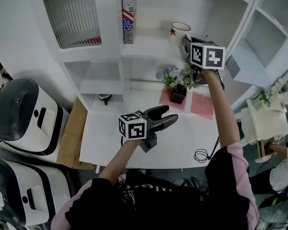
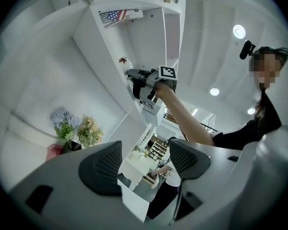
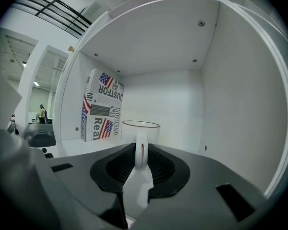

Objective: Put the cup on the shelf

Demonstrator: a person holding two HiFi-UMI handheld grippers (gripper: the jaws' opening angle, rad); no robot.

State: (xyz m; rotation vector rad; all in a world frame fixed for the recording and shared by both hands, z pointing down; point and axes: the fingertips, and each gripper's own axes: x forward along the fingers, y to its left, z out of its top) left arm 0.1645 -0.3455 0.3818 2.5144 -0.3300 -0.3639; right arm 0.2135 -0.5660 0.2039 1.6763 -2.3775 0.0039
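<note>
A white cup [image 1: 180, 31] with a dark rim and a red leaf print stands upright inside the upper shelf compartment [image 1: 149, 47]. My right gripper [image 1: 186, 44] is shut on its handle. In the right gripper view the handle [image 3: 141, 150] is pinched between the pads of the right gripper [image 3: 141, 166], with the cup [image 3: 140, 130] just beyond; its base is hidden by the jaws. My left gripper [image 1: 169, 115] hovers open over the white table, with nothing held. In the left gripper view the left gripper [image 2: 143, 159] stands wide, facing the raised right arm.
A flag-printed book [image 3: 102, 107] stands in the same compartment, left of the cup. Below are potted flowers [image 1: 176, 83], pink mats [image 1: 201, 104], the table [image 1: 110, 138] and a coiled cable [image 1: 200, 155]. White machines [image 1: 24, 114] sit at left; a person's hand [image 1: 278, 150] at right.
</note>
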